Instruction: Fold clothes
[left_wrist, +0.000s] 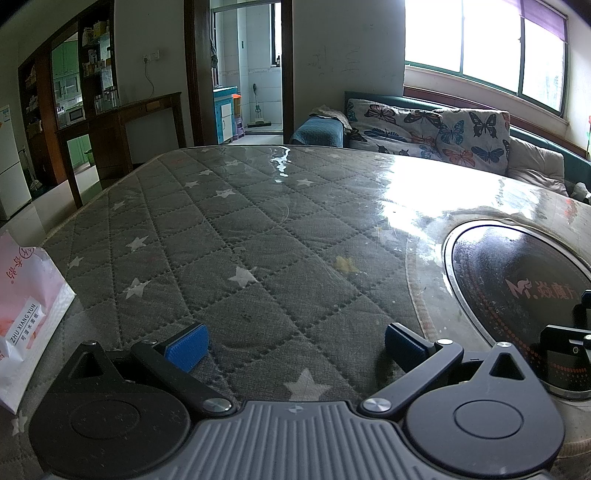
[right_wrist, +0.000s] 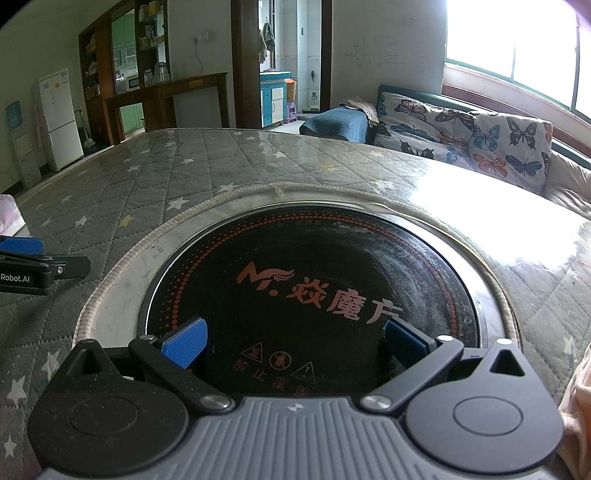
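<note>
Pink-white tissue pack at far left edge of table. My left claw over grey star-quilted cover — blue pads spread wide, nothing between them. My right claw over round black cooktop set in table — also wide open, empty. Peach-coloured cloth at far right edge, possibly clothing; cannot tell.

A round cooktop sits in the table, a paper pack at its left edge, a sofa behind.
</note>
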